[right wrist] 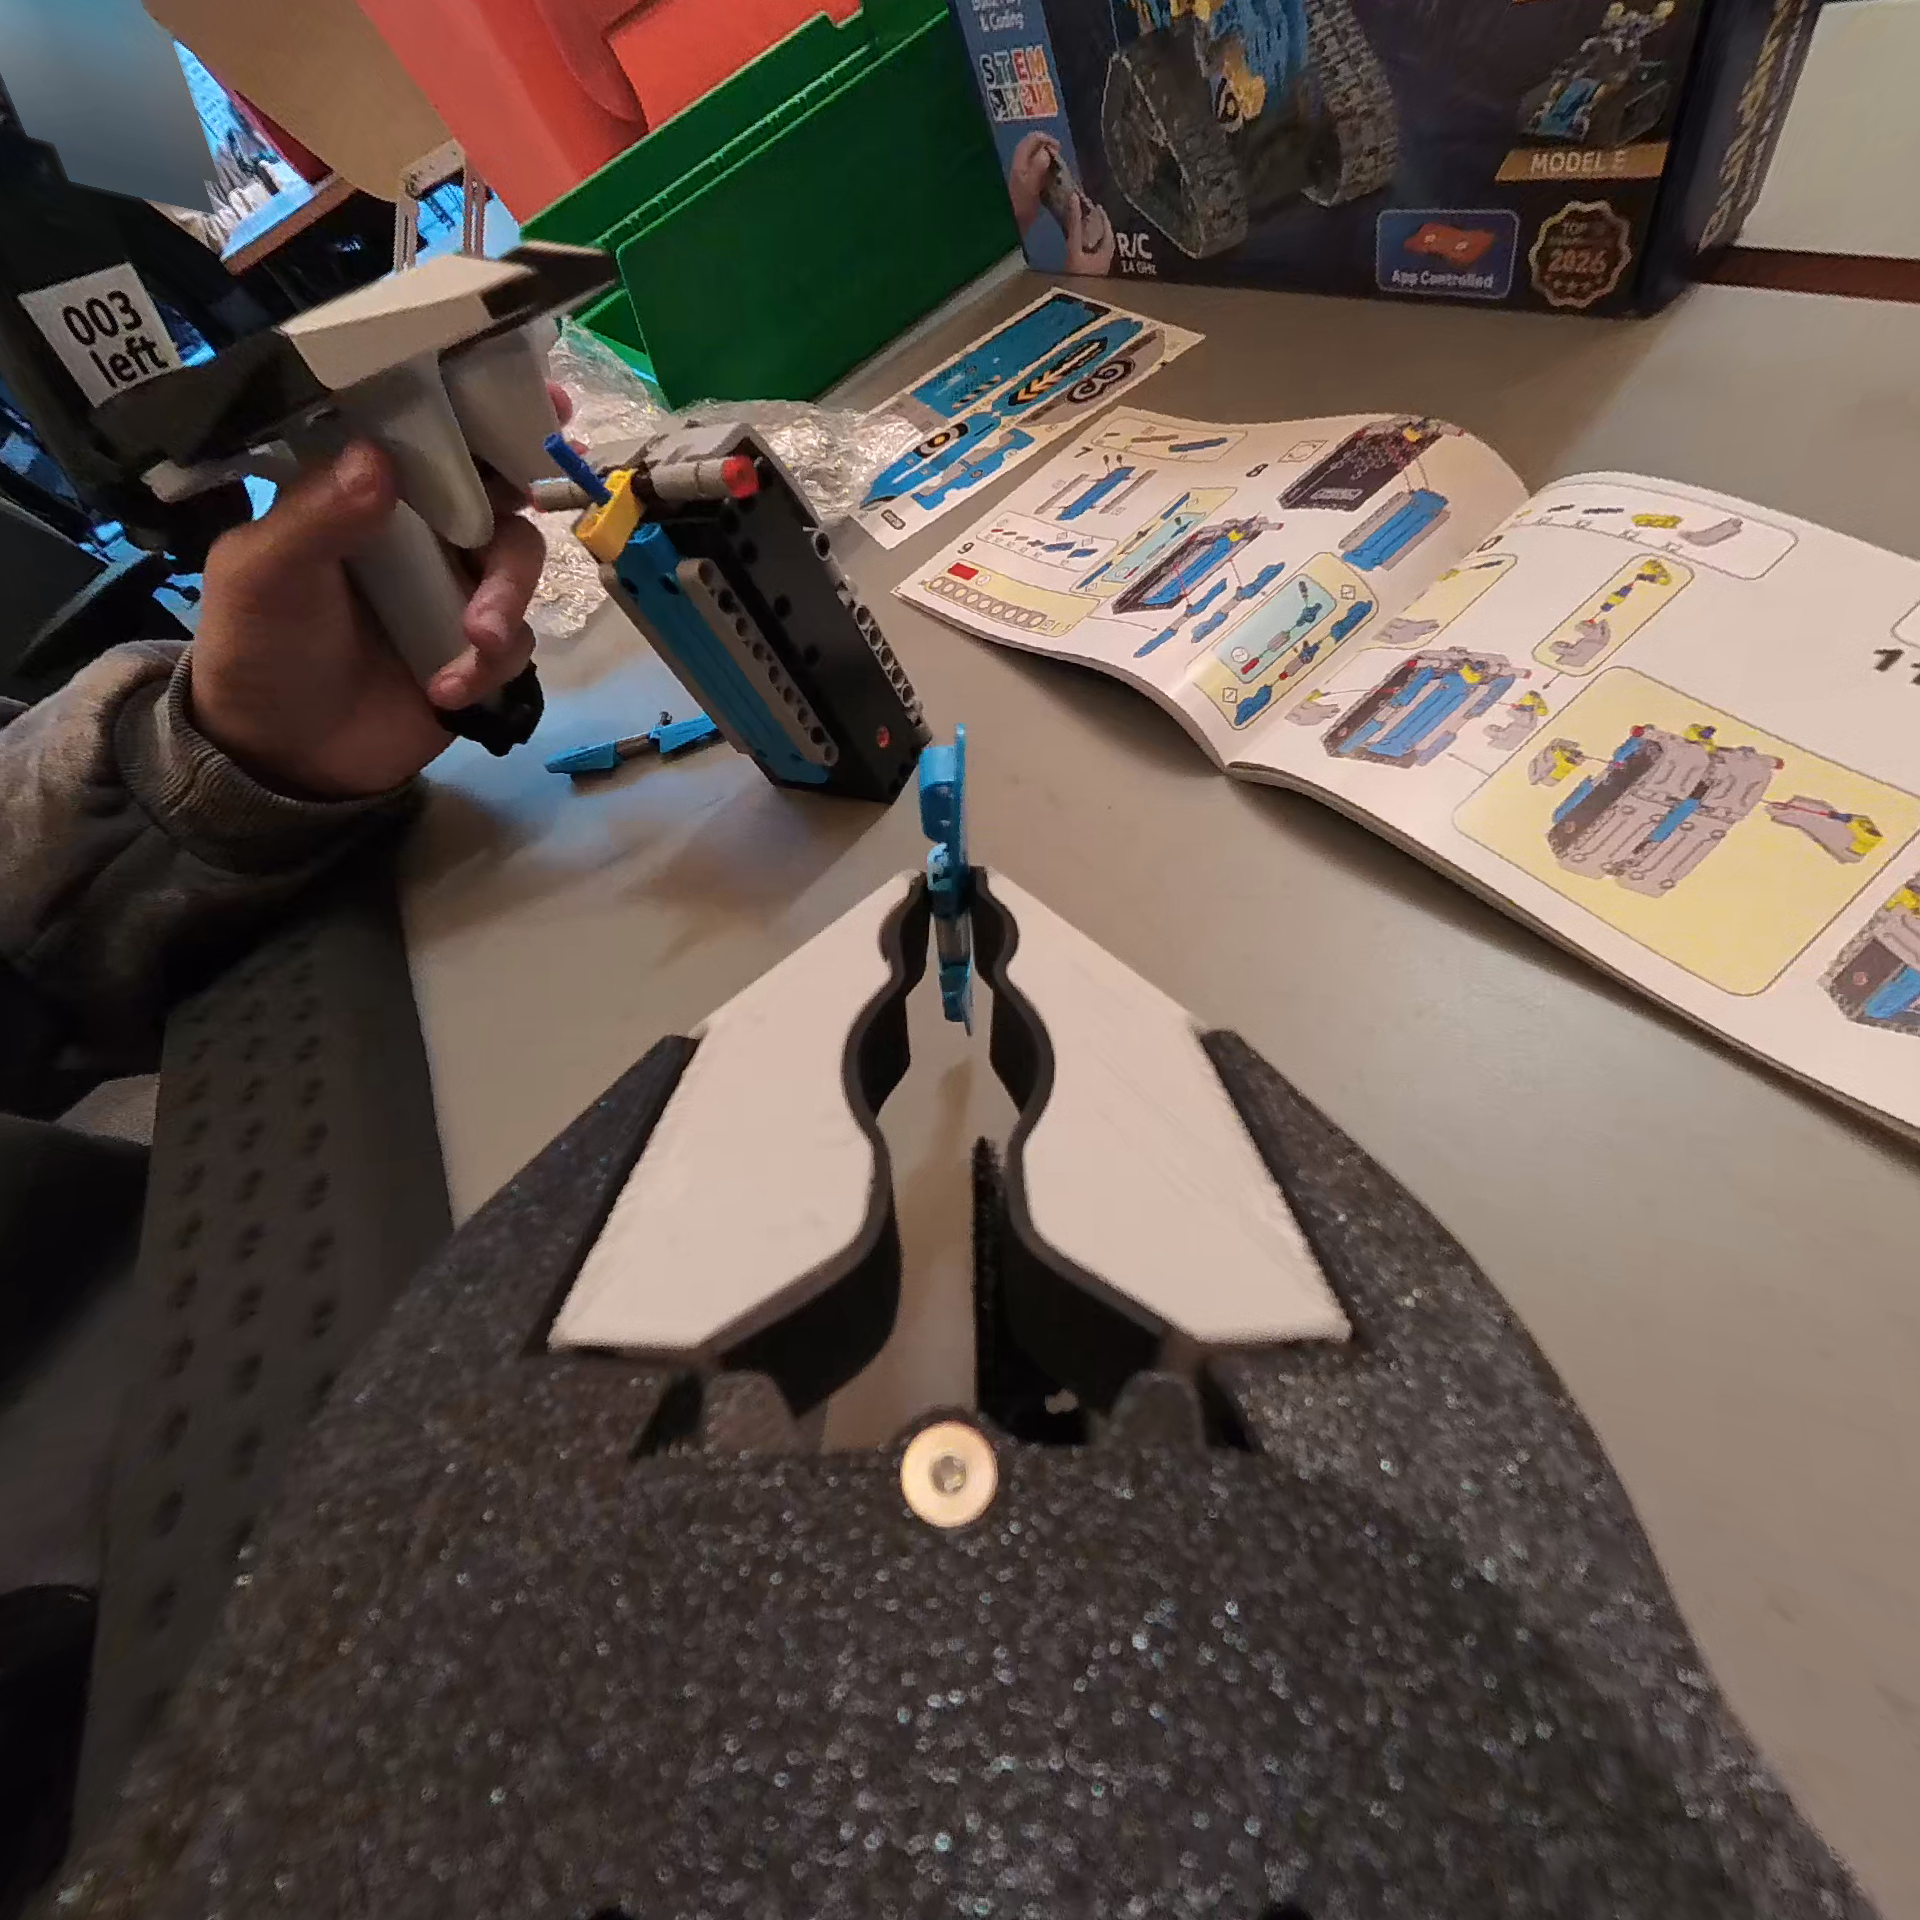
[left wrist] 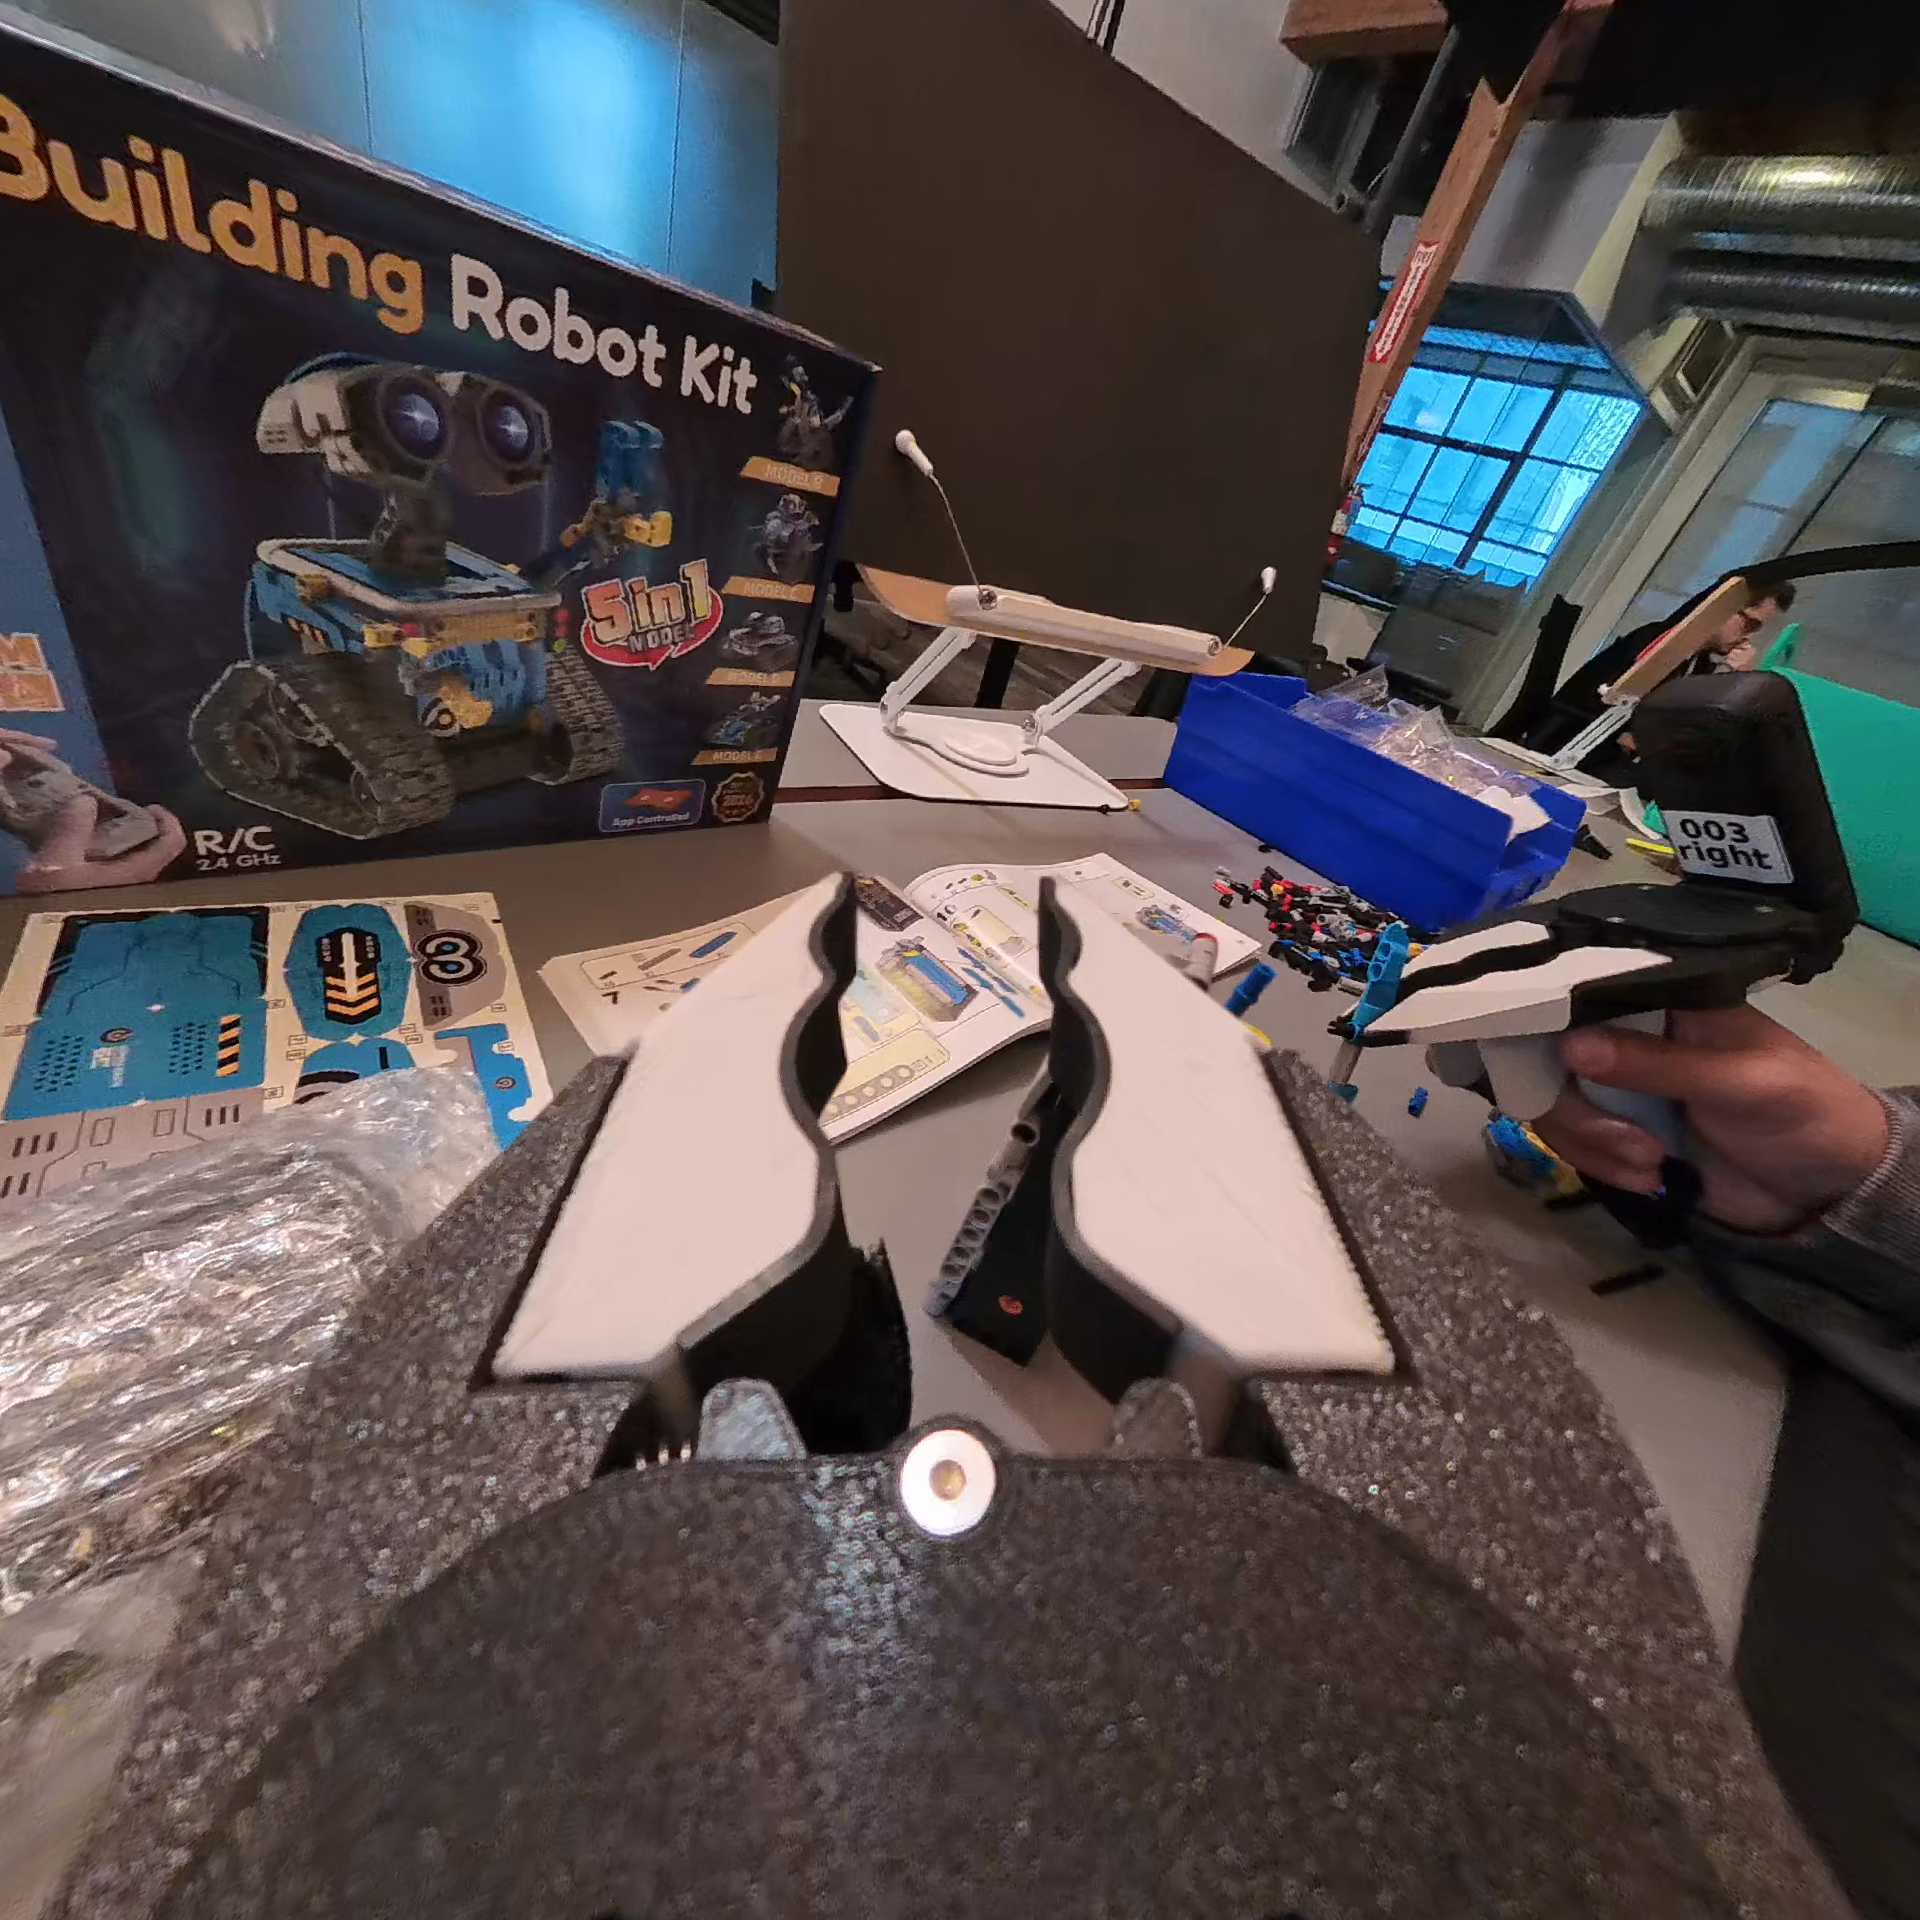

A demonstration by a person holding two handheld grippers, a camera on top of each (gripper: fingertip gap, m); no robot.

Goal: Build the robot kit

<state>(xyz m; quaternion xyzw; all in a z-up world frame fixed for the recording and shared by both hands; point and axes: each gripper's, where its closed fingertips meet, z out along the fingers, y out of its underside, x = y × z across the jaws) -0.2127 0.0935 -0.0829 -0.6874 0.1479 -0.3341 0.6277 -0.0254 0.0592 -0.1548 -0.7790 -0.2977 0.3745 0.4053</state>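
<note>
My left gripper [left wrist: 945,904] is open and empty, its jaws wide apart above the open instruction booklet [left wrist: 935,987]. A black, grey and blue brick assembly [left wrist: 992,1247] sits just under its right finger; in the right wrist view the assembly [right wrist: 758,613] stands tilted on the table below the left gripper [right wrist: 577,265]. My right gripper [right wrist: 951,883] is shut on a small blue brick piece [right wrist: 943,800] that sticks out past the tips. In the left wrist view the right gripper [left wrist: 1351,1029] holds this piece [left wrist: 1377,971] low over the table, right of the booklet.
The kit box [left wrist: 416,540] stands at the back left, with a sticker sheet [left wrist: 239,1008] and bubble wrap [left wrist: 187,1299] in front. A blue bin [left wrist: 1351,800] of bags and a pile of small parts [left wrist: 1309,914] lie at the right. A green bin [right wrist: 790,239] and loose blue pieces [right wrist: 634,748] lie near the assembly. There is about 20 centimetres between the tips of the two grippers.
</note>
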